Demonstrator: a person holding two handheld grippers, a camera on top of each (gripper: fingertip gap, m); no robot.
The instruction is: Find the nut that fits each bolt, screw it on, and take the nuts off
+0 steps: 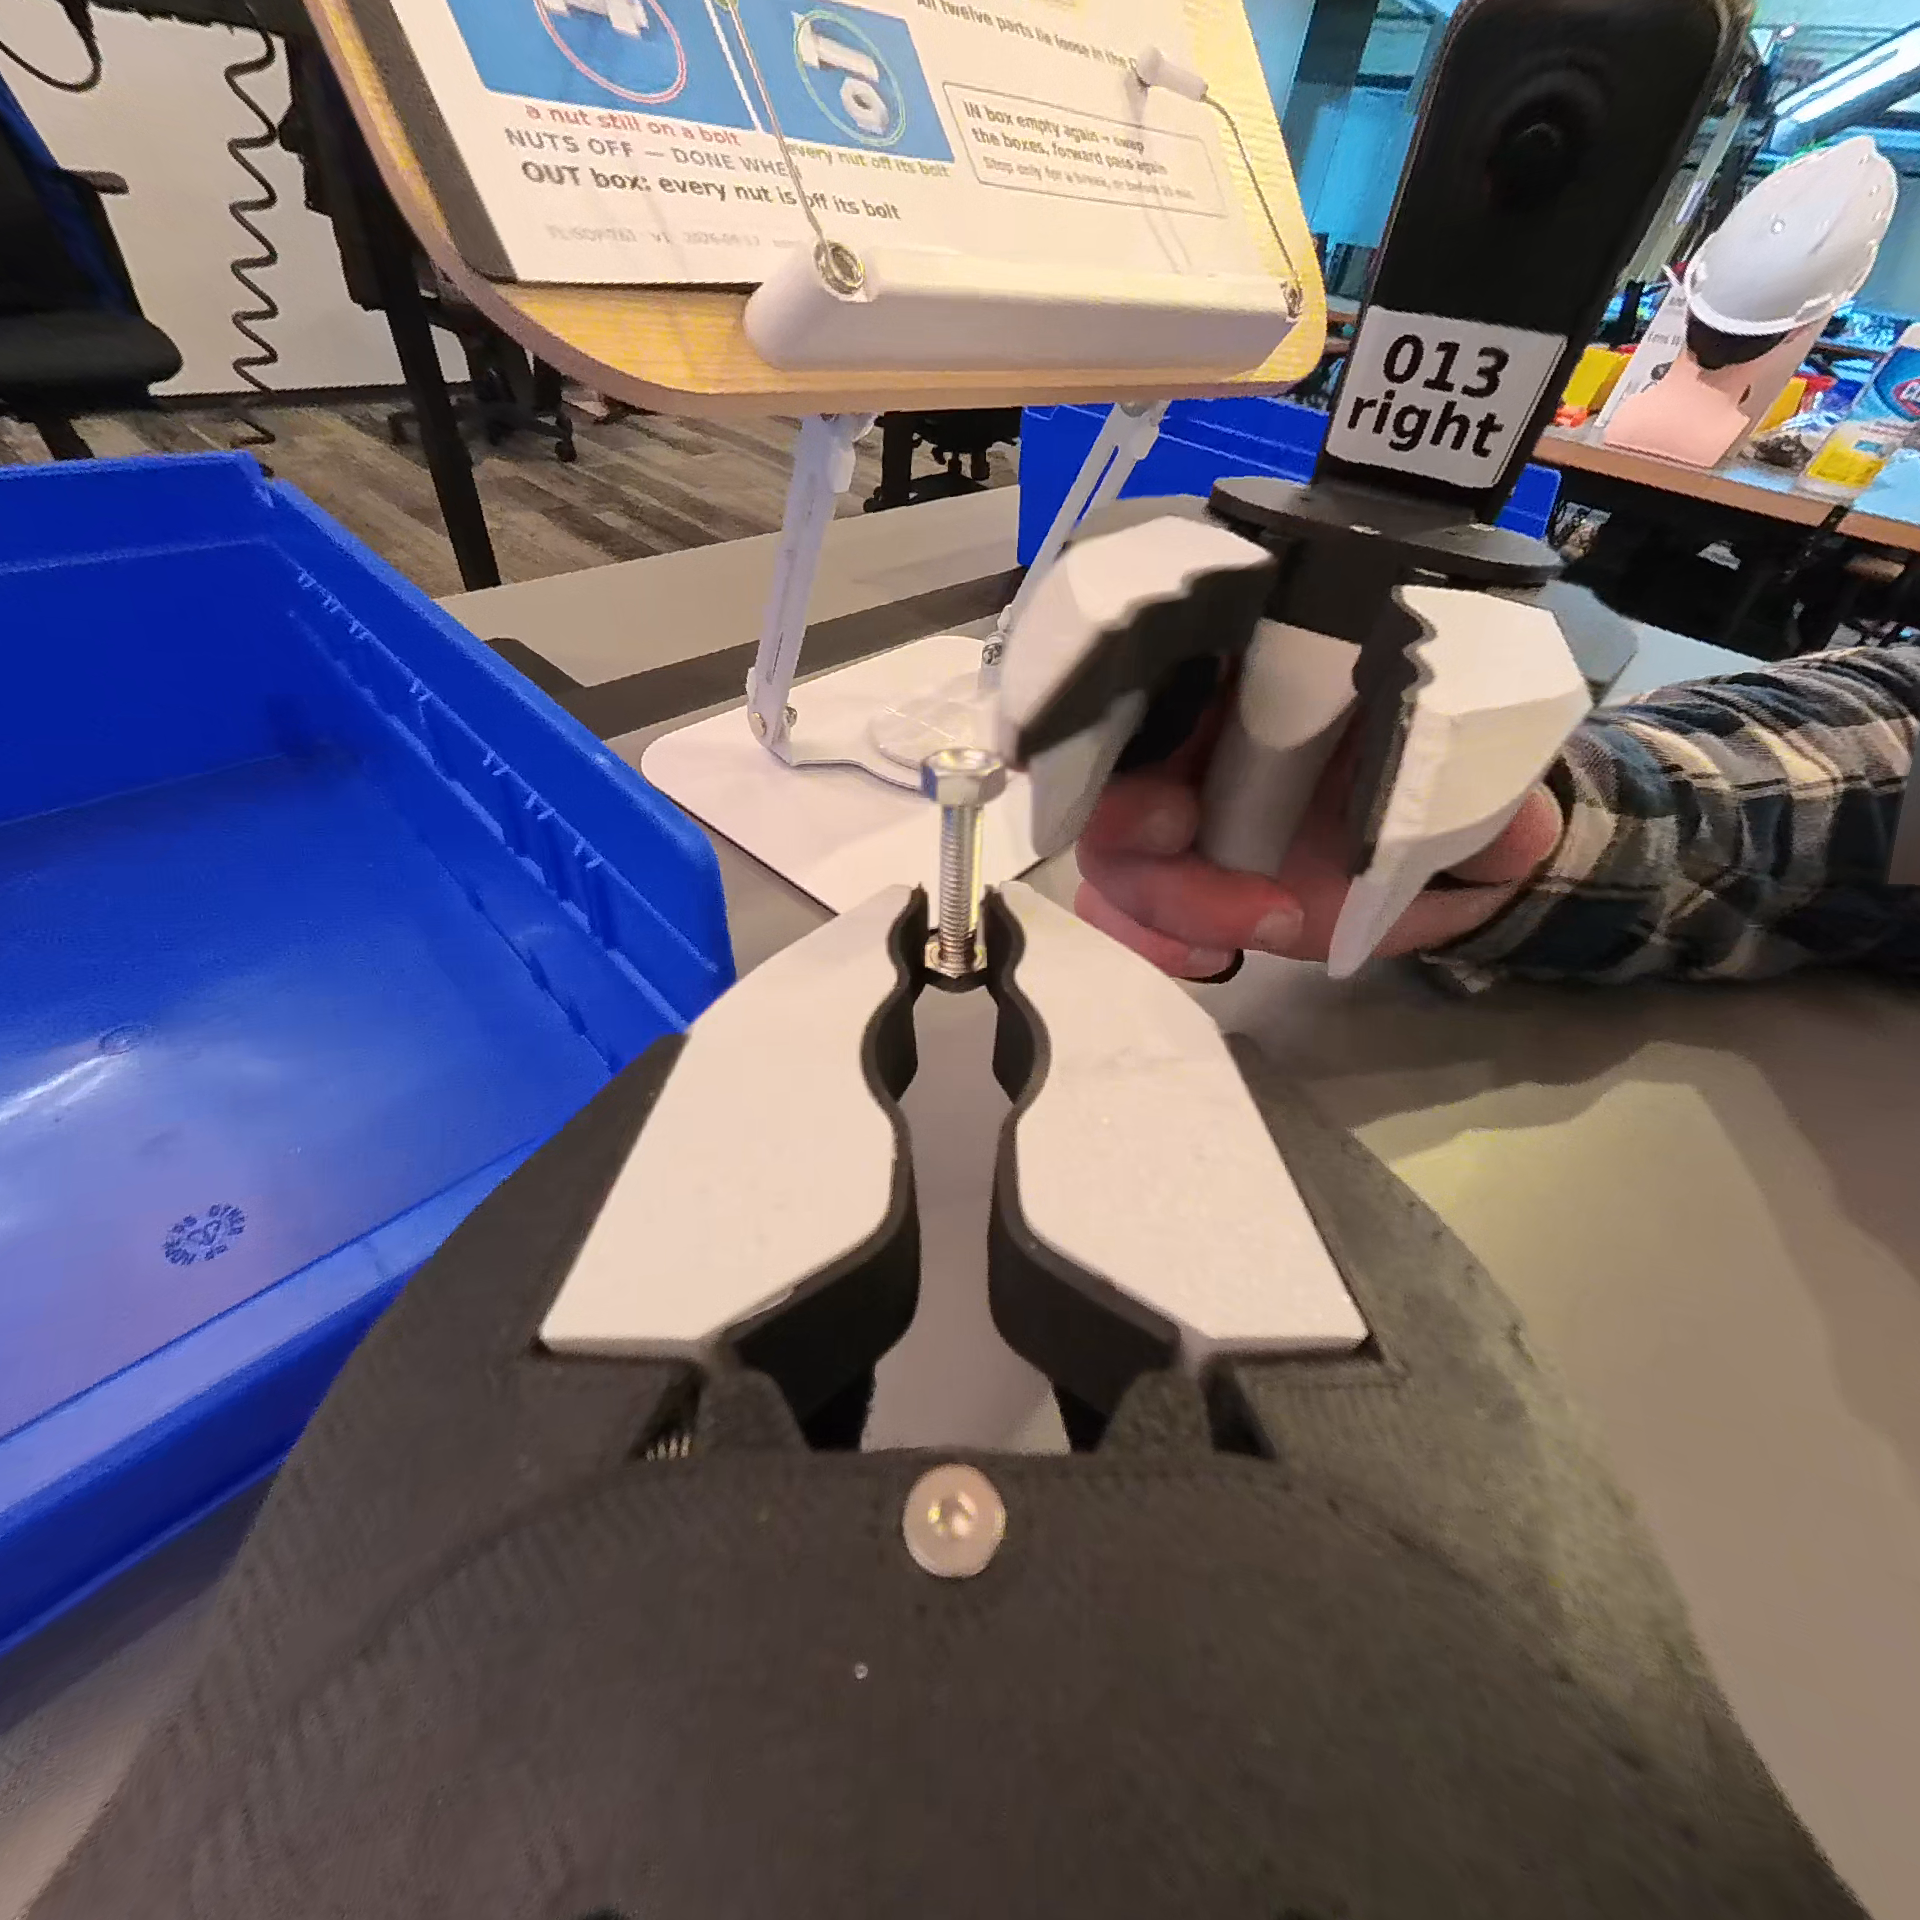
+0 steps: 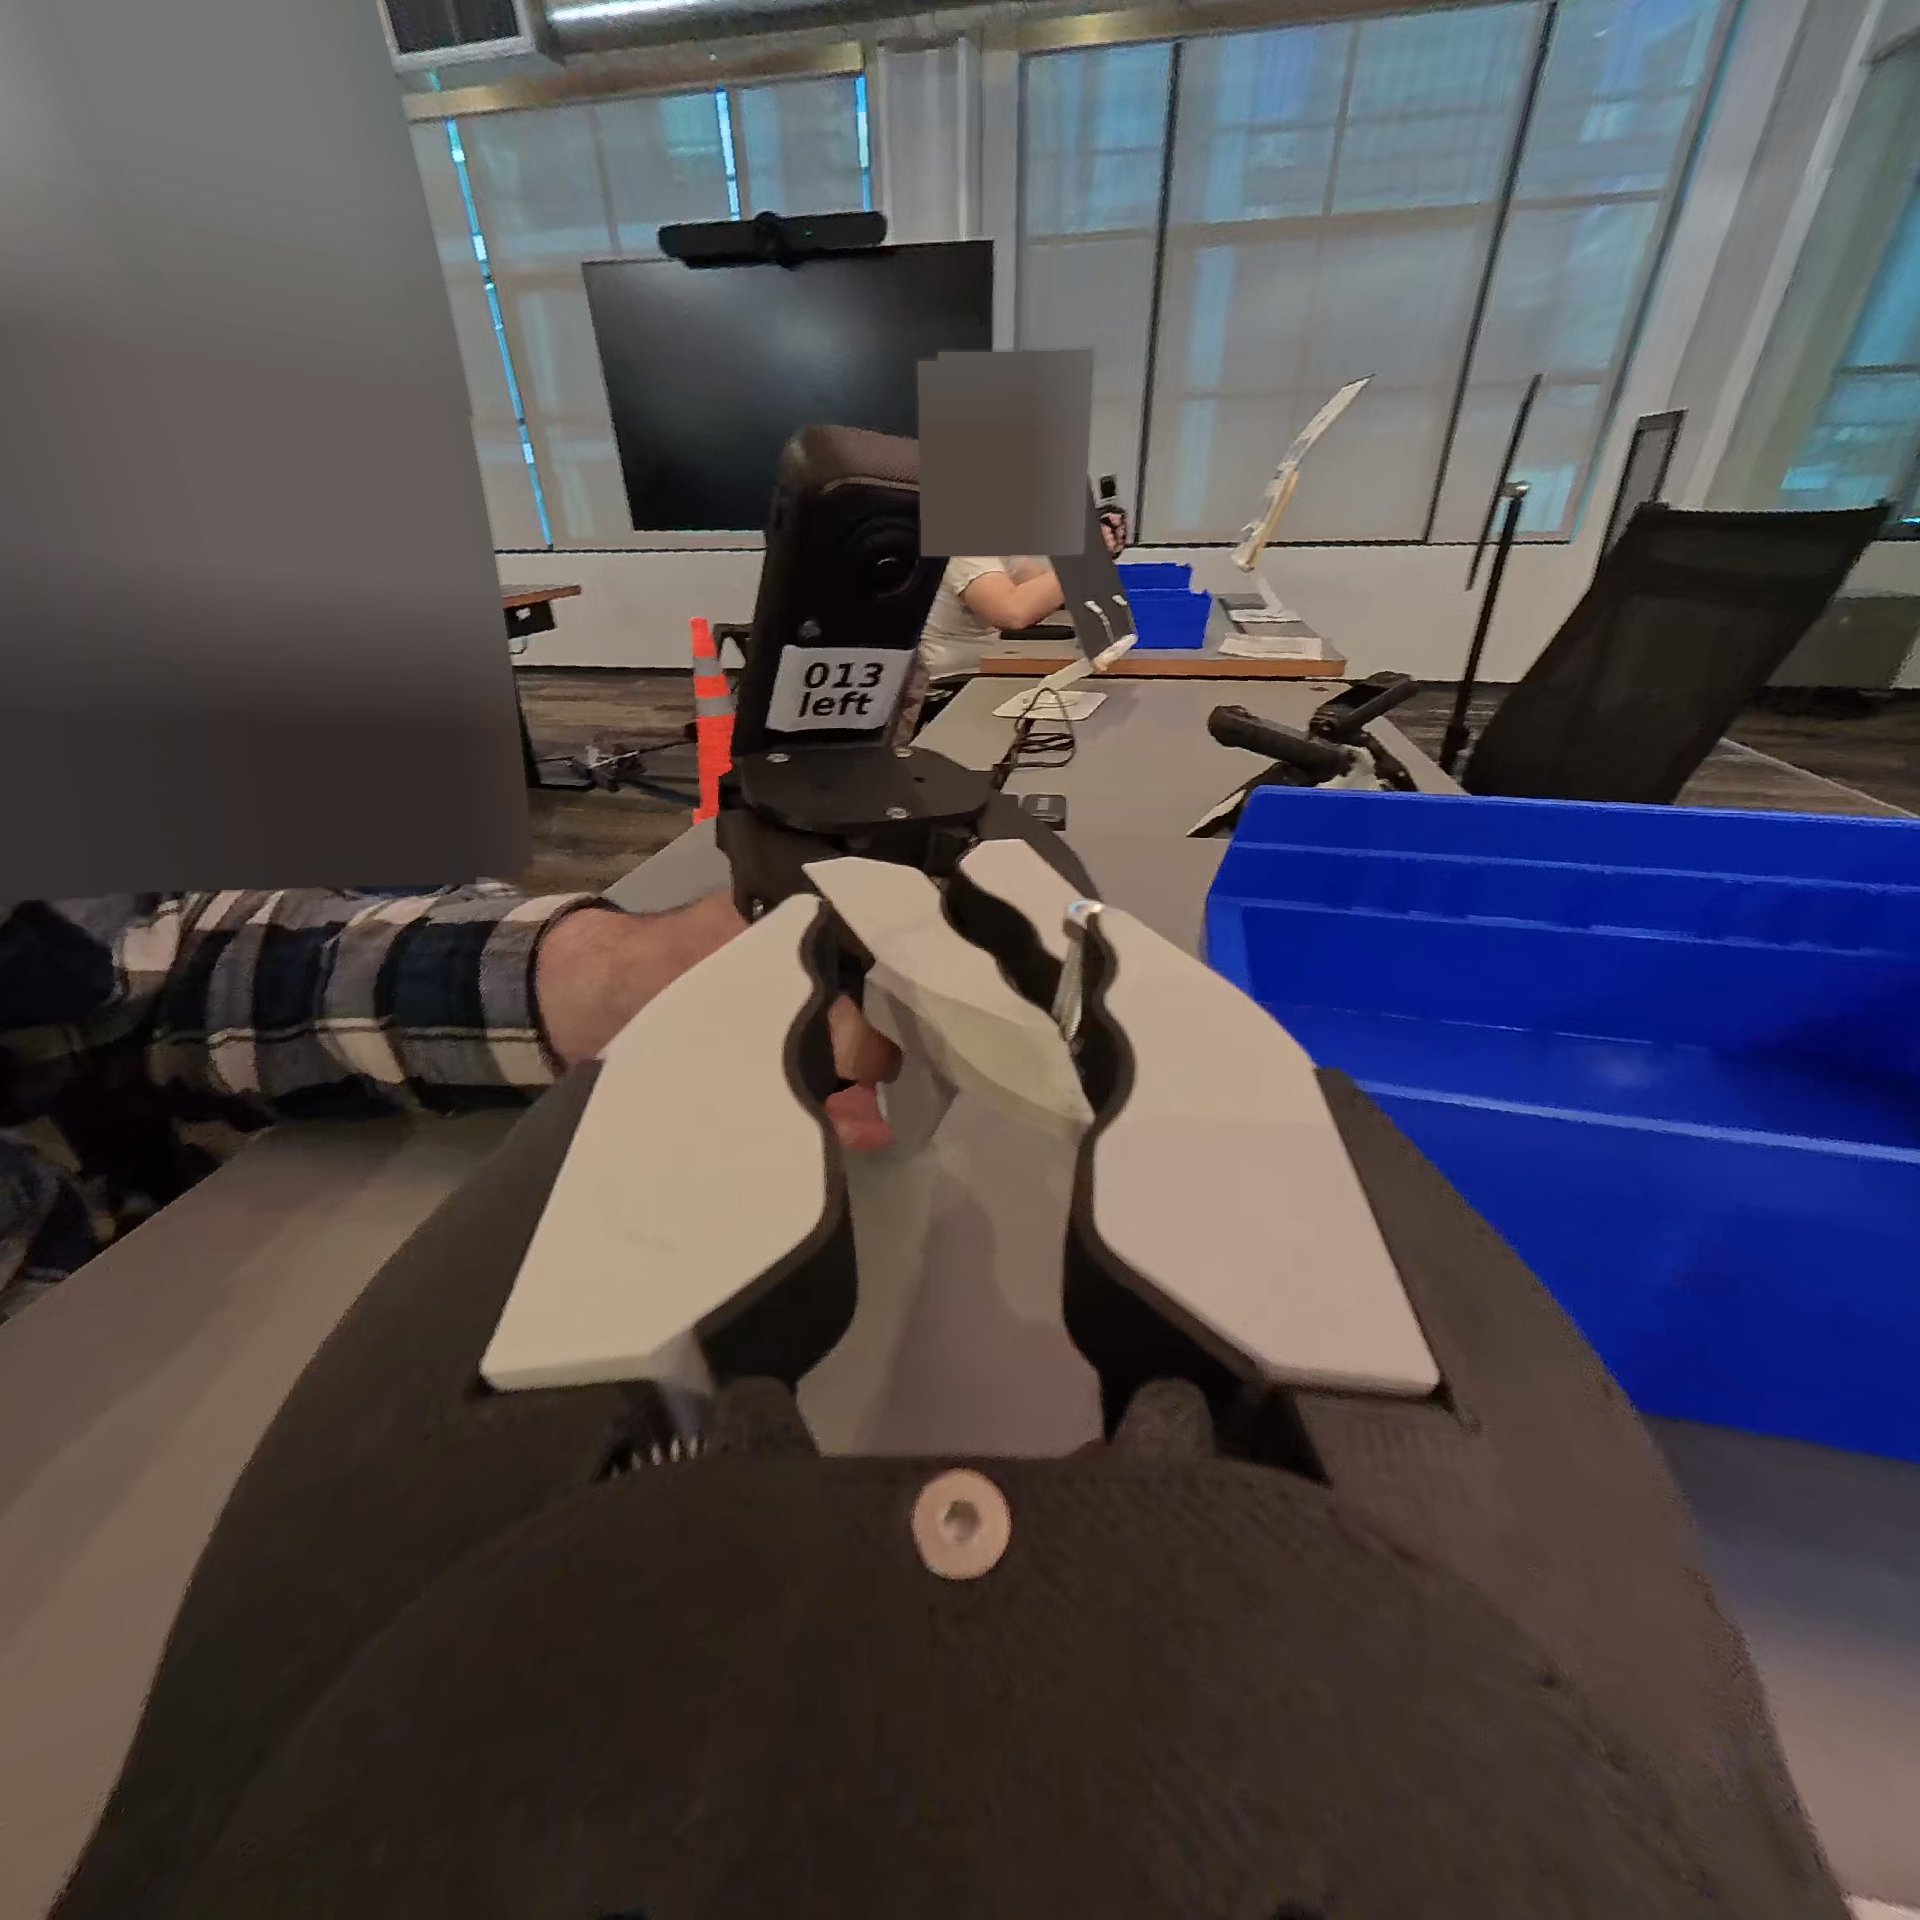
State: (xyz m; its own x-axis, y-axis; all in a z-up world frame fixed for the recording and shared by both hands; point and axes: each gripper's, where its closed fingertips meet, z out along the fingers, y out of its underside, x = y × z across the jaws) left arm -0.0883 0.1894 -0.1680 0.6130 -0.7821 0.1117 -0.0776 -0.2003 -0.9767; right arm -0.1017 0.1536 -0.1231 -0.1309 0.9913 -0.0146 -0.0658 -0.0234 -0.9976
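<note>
In the left wrist view my left gripper (image 1: 956, 914) is shut on a small silver nut (image 1: 957, 953) at its fingertips. A silver bolt (image 1: 960, 842) stands threaded in that nut, hex head up. My right gripper (image 2: 951, 920) is open, its fingers wide apart around the left gripper's fingers (image 2: 935, 956). The bolt (image 2: 1073, 982) lies close to my right gripper's right-hand pad; I cannot tell whether it touches. In the left wrist view the right gripper (image 1: 1195, 821) hangs just right of the bolt head, one finger (image 1: 1091, 675) beside it.
A blue bin (image 1: 260, 935) stands left of the left gripper; a blue bin (image 2: 1558, 1039) also shows at the right in the right wrist view. An instruction board on a white stand (image 1: 883, 208) stands behind. The grey table (image 1: 1558, 1195) lies below. A person's sleeves and hands hold both grippers. Across from one pair of fingers to the other is roughly 5 cm.
</note>
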